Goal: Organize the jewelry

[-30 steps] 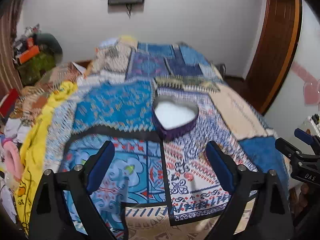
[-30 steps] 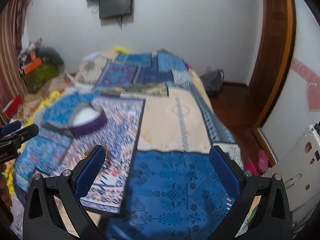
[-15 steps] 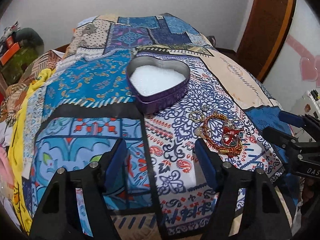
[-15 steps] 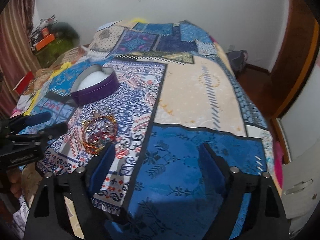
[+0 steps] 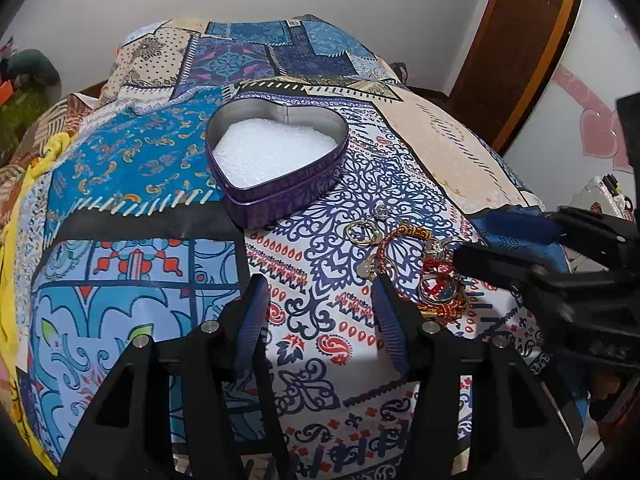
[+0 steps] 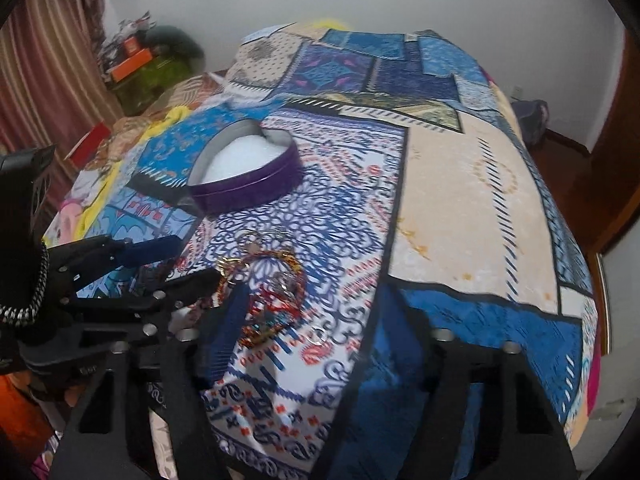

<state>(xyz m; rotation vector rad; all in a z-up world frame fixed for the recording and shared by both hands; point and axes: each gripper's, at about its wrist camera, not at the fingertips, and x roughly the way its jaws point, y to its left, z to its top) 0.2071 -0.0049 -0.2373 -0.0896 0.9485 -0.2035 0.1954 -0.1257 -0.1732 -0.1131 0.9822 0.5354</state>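
A purple heart-shaped tin (image 5: 276,160) with white foam lining sits open on the patchwork bedspread; it also shows in the right wrist view (image 6: 246,172). A pile of jewelry (image 5: 416,264), red-gold bracelets and several rings, lies just in front and to the right of it, and shows in the right wrist view (image 6: 268,280) too. My left gripper (image 5: 320,312) is open and empty, low over the spread, with the pile by its right finger. My right gripper (image 6: 312,332) is open and empty; the pile lies at its left finger.
The bedspread (image 5: 120,184) covers a bed that drops off at the right edge (image 6: 576,320). A wooden door (image 5: 516,40) stands at the right. Clutter and boxes (image 6: 136,64) sit by the curtain at the left. The two grippers are close together.
Both grippers have moved forward and down toward the bed. The tin and jewelry pile now appear nearer. Both pairs of fingers have narrowed somewhat but stay open.
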